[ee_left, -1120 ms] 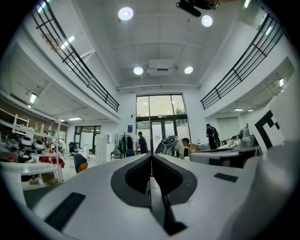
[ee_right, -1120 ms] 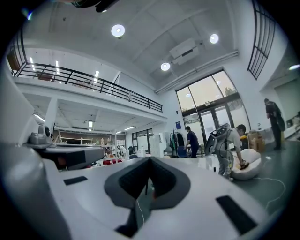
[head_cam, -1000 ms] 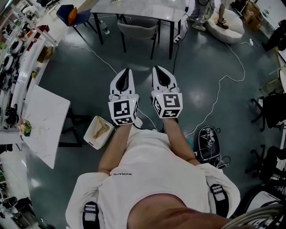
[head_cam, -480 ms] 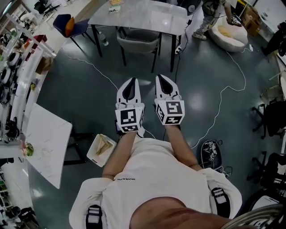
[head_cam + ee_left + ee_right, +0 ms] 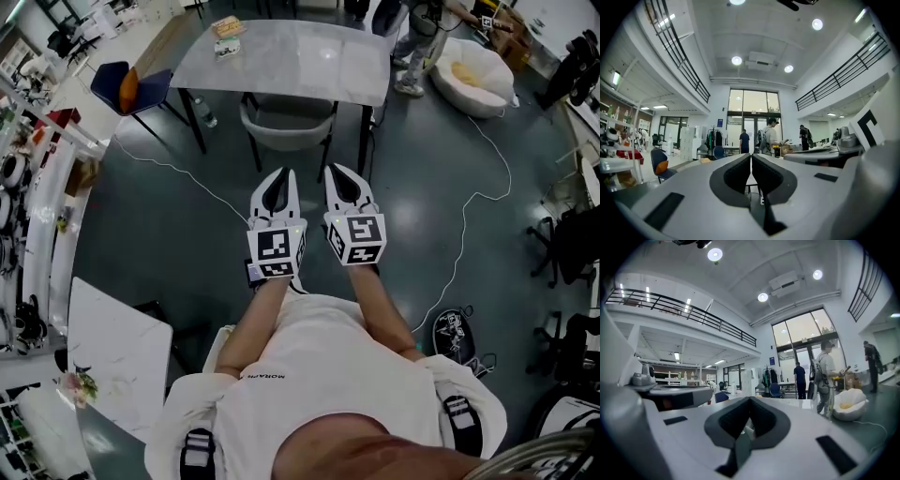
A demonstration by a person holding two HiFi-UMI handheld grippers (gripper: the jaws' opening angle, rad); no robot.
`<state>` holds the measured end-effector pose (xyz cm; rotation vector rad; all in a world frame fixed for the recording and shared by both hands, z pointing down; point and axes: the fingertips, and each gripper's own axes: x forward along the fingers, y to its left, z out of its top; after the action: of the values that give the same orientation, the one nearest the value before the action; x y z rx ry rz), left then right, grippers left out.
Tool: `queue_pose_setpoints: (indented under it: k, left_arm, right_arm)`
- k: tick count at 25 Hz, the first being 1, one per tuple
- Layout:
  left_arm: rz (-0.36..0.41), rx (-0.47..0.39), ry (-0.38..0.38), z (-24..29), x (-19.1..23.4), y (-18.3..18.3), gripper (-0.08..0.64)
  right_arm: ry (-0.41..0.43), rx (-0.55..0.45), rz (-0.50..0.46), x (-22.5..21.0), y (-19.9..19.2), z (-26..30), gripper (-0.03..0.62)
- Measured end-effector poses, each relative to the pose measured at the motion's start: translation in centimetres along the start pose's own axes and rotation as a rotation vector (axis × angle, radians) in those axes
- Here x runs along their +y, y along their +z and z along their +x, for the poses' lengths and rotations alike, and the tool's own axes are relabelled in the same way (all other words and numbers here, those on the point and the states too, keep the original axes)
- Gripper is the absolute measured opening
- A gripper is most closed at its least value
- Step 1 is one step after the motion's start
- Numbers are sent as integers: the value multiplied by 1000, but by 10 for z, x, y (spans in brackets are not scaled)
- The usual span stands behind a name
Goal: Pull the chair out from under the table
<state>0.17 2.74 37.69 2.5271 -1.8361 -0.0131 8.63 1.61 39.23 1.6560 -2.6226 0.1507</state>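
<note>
The grey chair (image 5: 286, 125) stands tucked under the near edge of the long grey table (image 5: 309, 66), its back towards me. Both grippers are held level, side by side, pointing at the chair and a short way in front of it, touching nothing. In the head view my left gripper (image 5: 279, 178) is shut and empty, and my right gripper (image 5: 339, 172) is shut and empty beside it. The left gripper view shows the left gripper (image 5: 751, 157) with its jaws pressed together. In the right gripper view, the right gripper (image 5: 749, 401) has its jaws closed the same way.
A blue chair (image 5: 131, 89) with an orange cushion stands left of the table. A white cable (image 5: 173, 169) crosses the floor. A person (image 5: 417, 37) and a white beanbag (image 5: 473, 80) are at the far right. A white table (image 5: 117, 347) is near left, a black bag (image 5: 455, 330) near right.
I have walked forward with both grippers: the table and chair have come much closer in the head view. Both grippers stay shut and side by side.
</note>
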Motion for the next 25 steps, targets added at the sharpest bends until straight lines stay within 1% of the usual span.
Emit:
queue_pose_setpoints:
  k: [3, 7, 15, 17, 20, 22, 25]
  left_arm:
    - [3, -2, -24, 32, 26, 3, 5]
    - [1, 8, -40, 66, 60, 1, 5]
    - [-7, 15, -41, 108, 118, 2, 5]
    - [-4, 23, -37, 119, 128, -4, 5]
    - [7, 61, -38, 136, 132, -19, 5]
    - [26, 74, -39, 143, 133, -25, 5]
    - [58, 94, -29, 150, 137, -31, 5]
  right_arm:
    - [-23, 3, 14, -4, 4, 39, 5]
    - [-32, 15, 6, -1, 6, 88, 5]
    - [-43, 25, 11, 3, 8, 162, 5]
    - [-31, 35, 9, 4, 5, 174, 5]
    - [-27, 60, -5, 1, -5, 182, 5]
    - [-31, 73, -14, -4, -12, 188, 5]
    - [-25, 90, 7, -12, -19, 199, 5]
